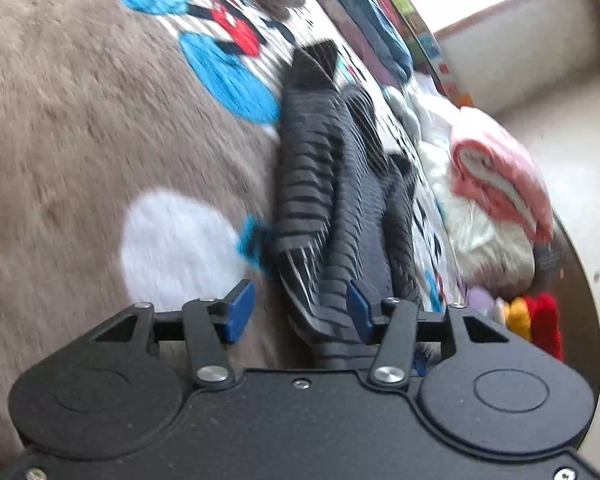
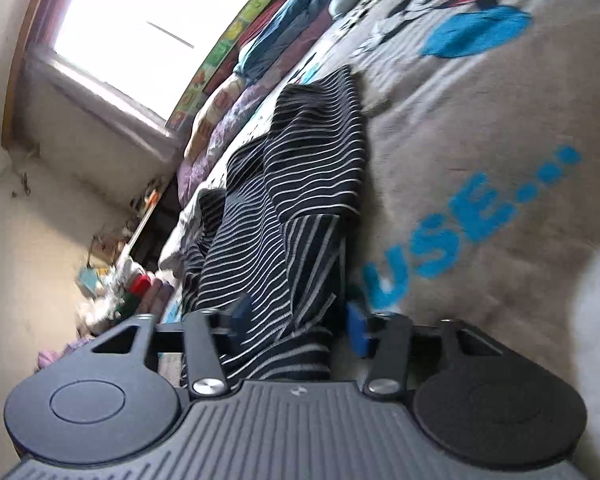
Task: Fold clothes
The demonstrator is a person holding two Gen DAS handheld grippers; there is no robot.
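Striped dark garment [image 2: 292,200] lies bunched in a long ridge on a grey-brown cartoon blanket [image 2: 480,152]. Left gripper [image 1: 298,308] stands with jaws apart, cloth between them, pads not pressing. Right gripper [image 2: 300,320] likewise stands parted around the fabric. Piled laundry [image 1: 496,184] sits beside the garment.

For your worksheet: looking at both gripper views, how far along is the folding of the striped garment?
Done: the striped garment lies gathered lengthwise on the cartoon blanket, though bunched, not neat. In hand: nothing gripped; the left gripper and right gripper both stand open with cloth between them. Left: flattening and folding it compact.
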